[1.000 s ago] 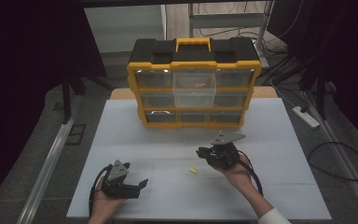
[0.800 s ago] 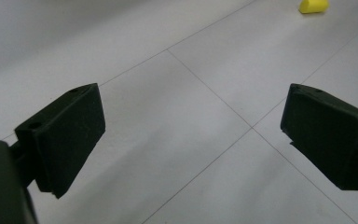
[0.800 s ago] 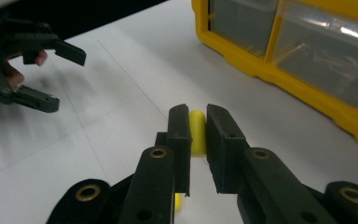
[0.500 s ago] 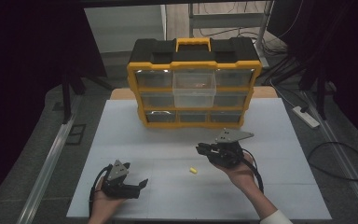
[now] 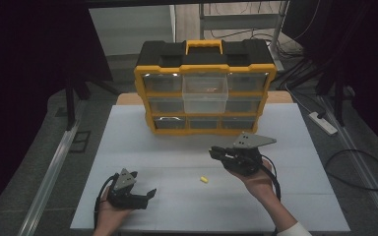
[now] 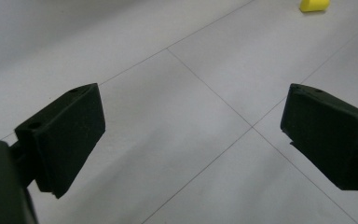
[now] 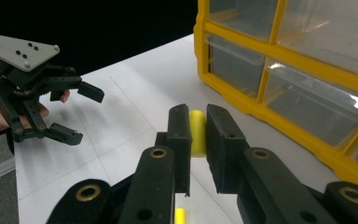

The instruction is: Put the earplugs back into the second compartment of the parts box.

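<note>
While the left gripper [image 5: 145, 195] is resting wide open at lower left, the right gripper [image 7: 198, 126] is pinching a yellow piece [image 7: 196, 132], raised at centre right.

The right claw [image 7: 198, 135] hides most of the yellow piece [image 7: 196, 133].

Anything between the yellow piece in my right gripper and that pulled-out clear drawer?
Nothing visible. The right gripper holds the yellow piece over bare table, facing the organizer; the clear drawer juts out, top open. The left gripper and a loose yellow piece sit nearer the person.
</note>
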A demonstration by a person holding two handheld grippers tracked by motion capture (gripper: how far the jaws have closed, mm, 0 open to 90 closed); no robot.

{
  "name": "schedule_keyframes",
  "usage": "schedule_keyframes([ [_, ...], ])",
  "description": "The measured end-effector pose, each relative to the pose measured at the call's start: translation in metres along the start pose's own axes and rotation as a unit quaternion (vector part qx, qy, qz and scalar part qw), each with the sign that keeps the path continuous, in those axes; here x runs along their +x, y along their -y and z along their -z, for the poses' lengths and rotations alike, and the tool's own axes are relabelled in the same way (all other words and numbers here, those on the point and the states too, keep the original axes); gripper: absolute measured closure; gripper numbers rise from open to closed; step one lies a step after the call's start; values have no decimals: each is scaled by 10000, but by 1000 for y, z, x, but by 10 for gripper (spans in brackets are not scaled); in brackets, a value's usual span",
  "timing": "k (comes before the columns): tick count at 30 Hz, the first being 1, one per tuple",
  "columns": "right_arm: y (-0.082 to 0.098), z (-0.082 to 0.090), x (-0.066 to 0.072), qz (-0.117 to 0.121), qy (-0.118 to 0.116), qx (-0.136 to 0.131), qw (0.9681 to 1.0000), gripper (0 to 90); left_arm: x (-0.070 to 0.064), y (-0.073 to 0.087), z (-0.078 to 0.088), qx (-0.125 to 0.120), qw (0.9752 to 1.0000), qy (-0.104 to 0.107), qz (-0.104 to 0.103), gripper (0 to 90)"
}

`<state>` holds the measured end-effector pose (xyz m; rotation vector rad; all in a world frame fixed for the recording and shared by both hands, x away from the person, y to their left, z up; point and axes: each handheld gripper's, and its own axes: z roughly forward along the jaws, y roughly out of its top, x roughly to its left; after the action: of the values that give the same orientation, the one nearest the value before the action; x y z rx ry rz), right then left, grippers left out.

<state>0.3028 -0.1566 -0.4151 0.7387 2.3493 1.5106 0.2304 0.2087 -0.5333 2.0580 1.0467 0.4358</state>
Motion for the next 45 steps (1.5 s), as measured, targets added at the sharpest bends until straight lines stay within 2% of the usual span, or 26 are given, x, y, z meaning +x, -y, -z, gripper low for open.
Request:
schedule_keyframes([
  [11,-5,7,1,-33,14,-165,9999,803,0,0,0,21,10000,3,-9,65],
  [45,-21,18,5,46,32,-425,9991,806,-1,0,-2,71,10000,-4,-12,66],
])
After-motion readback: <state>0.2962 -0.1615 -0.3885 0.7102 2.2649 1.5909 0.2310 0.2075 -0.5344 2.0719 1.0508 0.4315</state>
